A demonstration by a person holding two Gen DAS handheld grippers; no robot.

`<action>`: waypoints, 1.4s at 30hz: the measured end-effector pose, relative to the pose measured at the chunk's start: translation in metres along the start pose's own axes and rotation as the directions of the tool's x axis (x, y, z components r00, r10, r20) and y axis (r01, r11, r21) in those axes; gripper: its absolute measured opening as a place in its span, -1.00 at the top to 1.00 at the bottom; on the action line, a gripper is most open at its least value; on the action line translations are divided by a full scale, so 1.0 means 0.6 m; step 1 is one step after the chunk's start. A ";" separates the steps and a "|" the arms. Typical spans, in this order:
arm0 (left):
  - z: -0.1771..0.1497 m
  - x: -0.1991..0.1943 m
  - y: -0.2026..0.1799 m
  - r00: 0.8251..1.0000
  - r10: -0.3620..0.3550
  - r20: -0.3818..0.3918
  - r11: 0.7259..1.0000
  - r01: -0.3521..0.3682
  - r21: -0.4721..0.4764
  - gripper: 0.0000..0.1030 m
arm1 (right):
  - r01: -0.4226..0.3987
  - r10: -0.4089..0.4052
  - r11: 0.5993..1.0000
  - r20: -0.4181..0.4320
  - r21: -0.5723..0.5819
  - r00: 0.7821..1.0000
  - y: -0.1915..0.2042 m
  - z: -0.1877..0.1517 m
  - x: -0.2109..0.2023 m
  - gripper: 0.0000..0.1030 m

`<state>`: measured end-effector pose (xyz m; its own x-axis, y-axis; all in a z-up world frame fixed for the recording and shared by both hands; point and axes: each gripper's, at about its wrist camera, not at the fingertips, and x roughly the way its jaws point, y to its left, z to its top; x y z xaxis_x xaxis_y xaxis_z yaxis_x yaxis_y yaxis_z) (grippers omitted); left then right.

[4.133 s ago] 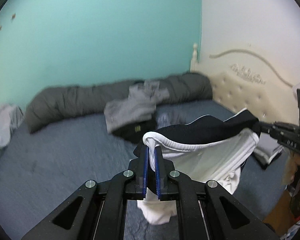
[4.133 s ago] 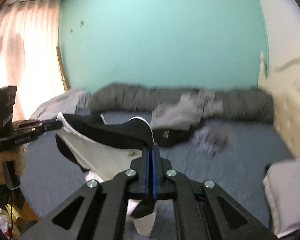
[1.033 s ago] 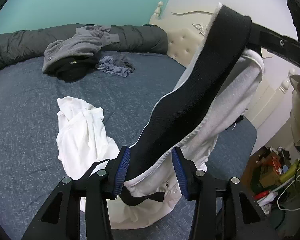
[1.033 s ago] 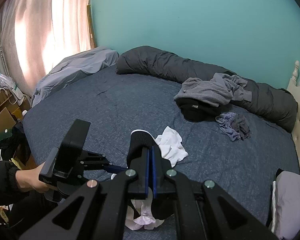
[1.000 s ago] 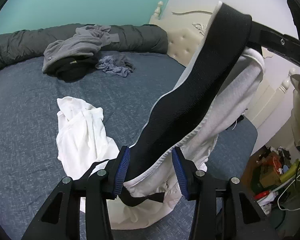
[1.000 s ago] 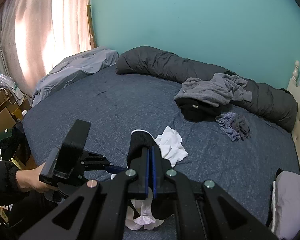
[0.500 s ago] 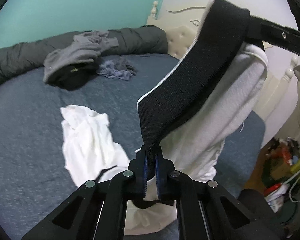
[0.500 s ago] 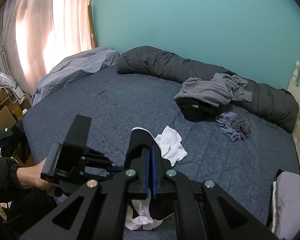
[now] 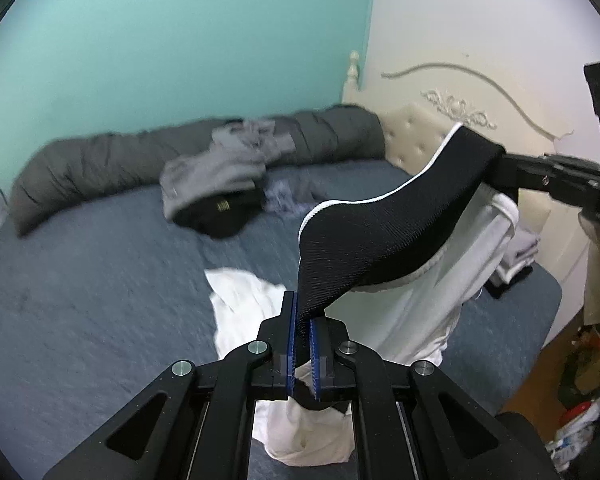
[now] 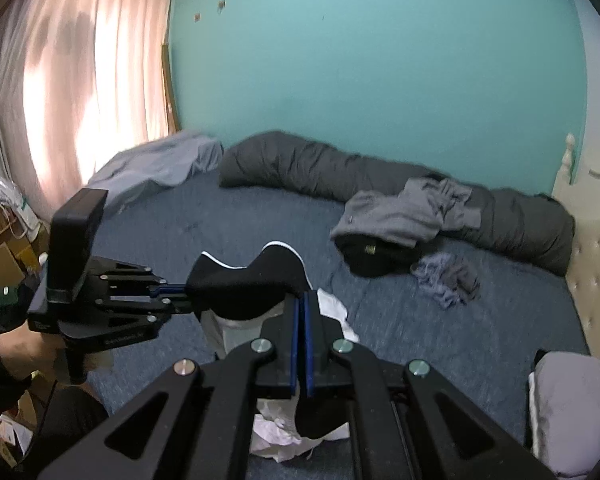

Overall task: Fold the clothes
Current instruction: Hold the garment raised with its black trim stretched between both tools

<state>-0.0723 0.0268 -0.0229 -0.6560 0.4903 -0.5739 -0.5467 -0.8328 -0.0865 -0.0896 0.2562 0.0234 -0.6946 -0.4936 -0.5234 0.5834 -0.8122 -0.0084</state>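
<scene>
You hold one garment between both grippers, above the near edge of the bed point(image 9: 80, 292). The left gripper point(image 9: 303, 344) has its blue pads pressed together on one end of the black waistband point(image 9: 384, 236). The right gripper point(image 10: 301, 344) is likewise clamped, with black fabric pinched between its pads. Neither gripper has any visible gap beyond the thickness of the cloth.

The waistband's long axis runs from the left gripper up and to the right toward the right gripper point(image 9: 540, 178), which sits higher in the left wrist view. The band is not taut: it sags and twists between the two grip points. The white body of the garment point(image 9: 452, 292) hangs below the band, and its lower part trails toward the mattress near the left gripper.

The relation to watch is the line between the two grip points. Judged from these views, the band is tilted and slack, so the hanging cloth is not square. Any laying-down or folding move depends on that line being level and stretched.

A separate white garment point(image 9: 244, 300) lies crumpled on the bed just beyond the left gripper, close under the hanging cloth. It could catch or be covered if you lower here. A grey and black clothes pile point(image 10: 396, 220) lies farther off, against the rolled dark duvet point(image 10: 500, 216).
</scene>
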 end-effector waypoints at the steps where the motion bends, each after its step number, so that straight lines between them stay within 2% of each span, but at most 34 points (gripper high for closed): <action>1: 0.013 -0.016 -0.001 1.000 0.009 0.014 1.000 -0.009 0.006 0.89 | 0.003 -0.003 1.000 0.016 0.001 1.000 0.001 0.012 -0.011 0.96; 6: 0.078 -0.098 -0.013 0.995 0.043 0.087 0.999 -0.046 0.029 0.89 | 0.022 -0.021 1.000 0.095 -0.011 0.995 0.009 0.075 -0.068 0.96; 12: 0.166 -0.204 -0.021 0.980 0.102 0.173 0.993 -0.110 0.039 0.89 | 0.068 -0.061 0.997 0.180 -0.033 0.982 0.029 0.165 -0.139 0.96; 21: 0.324 -0.393 -0.054 0.934 0.168 0.315 0.977 -0.199 0.069 0.89 | 0.114 -0.096 0.993 0.330 -0.036 0.939 0.056 0.317 -0.279 0.96; 26: 0.396 -0.481 -0.080 0.908 0.190 0.373 0.966 -0.241 0.095 0.89 | 0.129 -0.112 0.991 0.370 -0.022 0.922 0.056 0.374 -0.343 0.96; 33: 0.433 -0.533 -0.104 0.897 0.185 0.402 0.962 -0.249 0.112 0.89 | 0.154 -0.134 0.988 0.393 -0.021 0.910 0.063 0.408 -0.390 0.96; 38: 0.438 -0.541 -0.101 0.898 0.175 0.404 0.964 -0.239 0.114 0.89 | 0.167 -0.142 0.986 0.389 -0.030 0.910 0.071 0.415 -0.398 0.96; 42: 0.433 -0.531 -0.082 0.906 0.166 0.389 0.970 -0.220 0.098 0.89 | 0.162 -0.140 0.986 0.370 -0.028 0.918 0.068 0.409 -0.380 0.96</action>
<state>0.0283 -0.0217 0.3760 -0.8877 0.4056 -0.2178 -0.4372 -0.8910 0.1225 -0.0106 0.2592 0.3513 -0.8754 -0.4546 -0.1641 0.4749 -0.8723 -0.1168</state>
